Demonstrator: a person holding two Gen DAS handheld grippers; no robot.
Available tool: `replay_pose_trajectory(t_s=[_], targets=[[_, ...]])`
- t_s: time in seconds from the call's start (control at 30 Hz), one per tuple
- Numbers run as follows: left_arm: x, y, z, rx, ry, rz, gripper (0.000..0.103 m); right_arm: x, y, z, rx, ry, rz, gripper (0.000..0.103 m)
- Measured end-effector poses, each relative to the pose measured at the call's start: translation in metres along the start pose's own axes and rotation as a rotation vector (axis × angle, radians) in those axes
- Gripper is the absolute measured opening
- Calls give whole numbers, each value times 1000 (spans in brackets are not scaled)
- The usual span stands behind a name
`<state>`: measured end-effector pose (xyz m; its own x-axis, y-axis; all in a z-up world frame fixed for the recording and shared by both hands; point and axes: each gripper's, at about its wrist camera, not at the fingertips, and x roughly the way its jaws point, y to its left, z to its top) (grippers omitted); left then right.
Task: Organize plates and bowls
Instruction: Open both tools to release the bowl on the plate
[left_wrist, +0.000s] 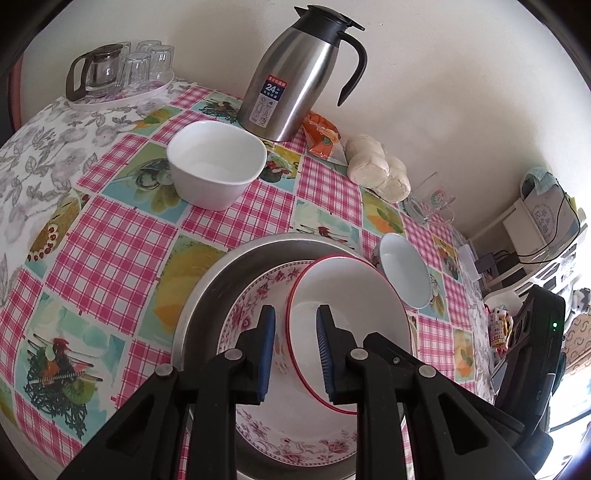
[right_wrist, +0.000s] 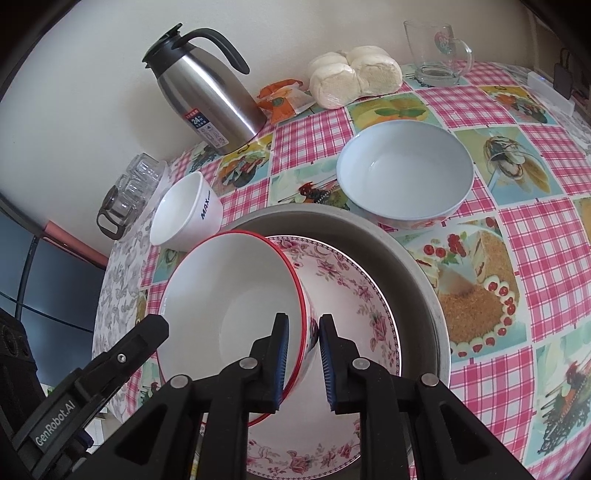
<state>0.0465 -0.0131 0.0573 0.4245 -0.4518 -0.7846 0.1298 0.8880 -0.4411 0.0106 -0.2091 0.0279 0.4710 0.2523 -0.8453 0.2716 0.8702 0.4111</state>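
A red-rimmed white bowl (left_wrist: 347, 317) (right_wrist: 236, 302) is tilted over a pink floral bowl (left_wrist: 251, 317) (right_wrist: 354, 295), which sits in a metal pan (left_wrist: 221, 273) (right_wrist: 417, 266). My left gripper (left_wrist: 295, 350) straddles the red-rimmed bowl's left rim with a gap at the pads. My right gripper (right_wrist: 303, 358) straddles its right wall, pads close to it. A square white bowl (left_wrist: 216, 162) (right_wrist: 184, 214) stands at the back left. A pale blue bowl (left_wrist: 404, 273) (right_wrist: 404, 170) stands at the right.
A steel thermos jug (left_wrist: 295, 74) (right_wrist: 210, 96), an orange packet (left_wrist: 321, 136), wrapped buns (left_wrist: 380, 170) (right_wrist: 354, 75) and a glass mug (left_wrist: 432, 199) (right_wrist: 436, 51) line the wall. A tray of glasses (left_wrist: 122, 70) sits at the far left corner.
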Motion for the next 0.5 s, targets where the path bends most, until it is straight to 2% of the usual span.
replay_pose_trajectory(t_s=[0.17,0.27,0.33,0.4,0.5], targets=[[-2,2,0,-9,-7,5,24,0,-4,0,4,12,-14,32],[-4,5,1,-14,-12,18,24,-2,-5,0,4,11,-11,32],[-6,5,2,-20,-17,28,24,-6,-4,0,-2,1,-11,36],[-8,7,2,-31,-21,48,26,-10,-2,1,-7,-15,-15,55],[-12,9,2,-35,-37,72,37,-13,-1,2,-18,-21,-17,62]])
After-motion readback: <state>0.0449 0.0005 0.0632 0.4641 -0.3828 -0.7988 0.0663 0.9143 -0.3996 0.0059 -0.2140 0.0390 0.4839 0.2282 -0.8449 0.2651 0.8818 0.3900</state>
